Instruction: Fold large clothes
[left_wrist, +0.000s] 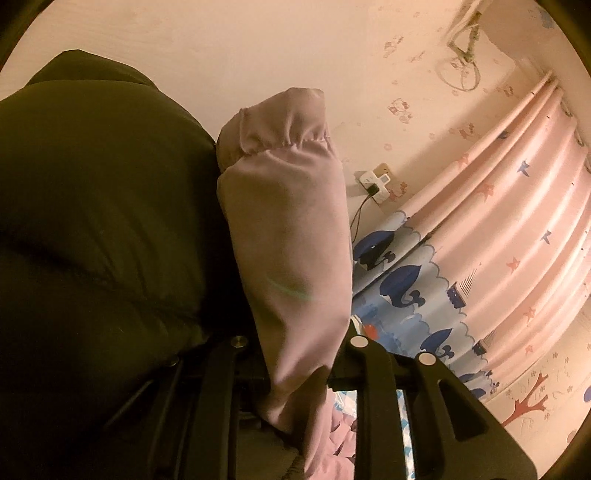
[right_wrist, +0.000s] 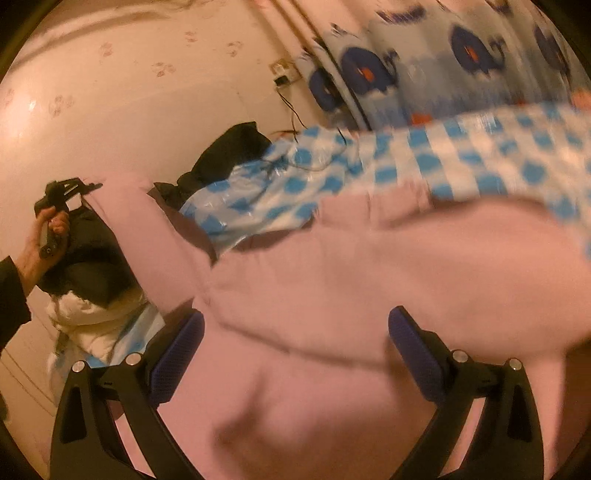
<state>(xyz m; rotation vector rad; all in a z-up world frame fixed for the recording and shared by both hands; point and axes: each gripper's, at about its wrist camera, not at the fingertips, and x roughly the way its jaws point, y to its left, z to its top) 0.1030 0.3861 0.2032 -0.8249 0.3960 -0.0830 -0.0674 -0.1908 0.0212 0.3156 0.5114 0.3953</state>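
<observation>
Between the closed fingers of the left gripper (left_wrist: 295, 373) a pink sleeve (left_wrist: 284, 229) is pinched, its elastic cuff standing up in front of the lens and the rest of the fabric running down past the jaws. To its left a dark olive padded garment (left_wrist: 96, 236) fills that side of the left wrist view, pressed against the sleeve. Behind them are a wall with a socket and plugged adapter (left_wrist: 375, 182) and a pink curtain (left_wrist: 517, 229) with blue whales along its lower band.

Seen from the right wrist camera, the left gripper (right_wrist: 74, 188) is raised at the far left, gripped by the person's hand (right_wrist: 48, 230), with the pink garment (right_wrist: 332, 280) stretching from it across a blue-and-white checked sheet (right_wrist: 461, 155). The right gripper (right_wrist: 295, 350) hangs just above the garment's broad body, its blue-padded fingers (right_wrist: 181, 354) spread wide with nothing between them; the picture is blurred here. A black cloth (right_wrist: 229, 151) lies by the wall, and a white bundle (right_wrist: 92, 321) sits lower left.
</observation>
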